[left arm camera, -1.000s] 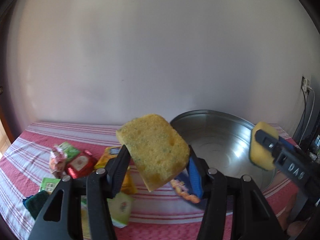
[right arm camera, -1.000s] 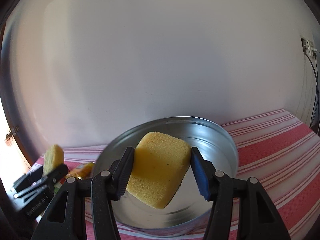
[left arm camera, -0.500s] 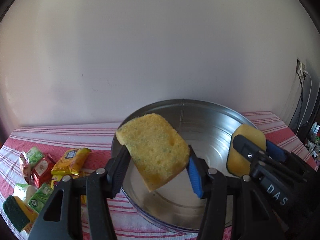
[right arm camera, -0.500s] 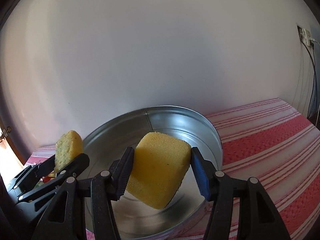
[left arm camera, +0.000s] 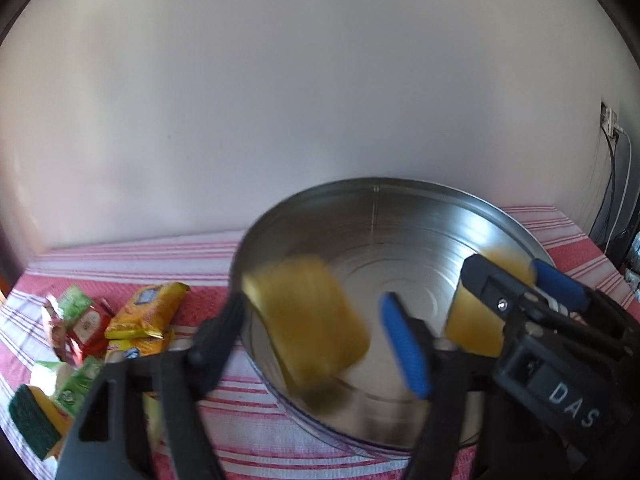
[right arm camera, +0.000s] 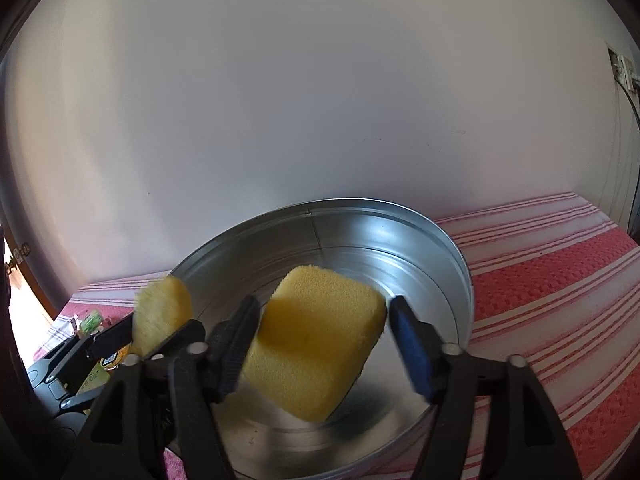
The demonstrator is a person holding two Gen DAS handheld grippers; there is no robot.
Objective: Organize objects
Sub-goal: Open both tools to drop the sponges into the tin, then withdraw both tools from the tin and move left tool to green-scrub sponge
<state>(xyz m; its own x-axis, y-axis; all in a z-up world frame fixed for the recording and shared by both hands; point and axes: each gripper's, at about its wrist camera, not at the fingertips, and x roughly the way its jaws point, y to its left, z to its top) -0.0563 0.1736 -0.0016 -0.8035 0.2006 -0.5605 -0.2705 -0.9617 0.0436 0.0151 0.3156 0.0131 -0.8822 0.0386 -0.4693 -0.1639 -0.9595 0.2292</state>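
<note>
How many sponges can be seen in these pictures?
3: one between the left gripper's fingers over the pan, one between the right gripper's fingers, one green-backed among the packets. More may be hidden.

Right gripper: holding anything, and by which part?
The yellow sponge sits between the pads of the right gripper, side faces toward them; a slight gap at the blue pad means a firm hold cannot be told.
</note>
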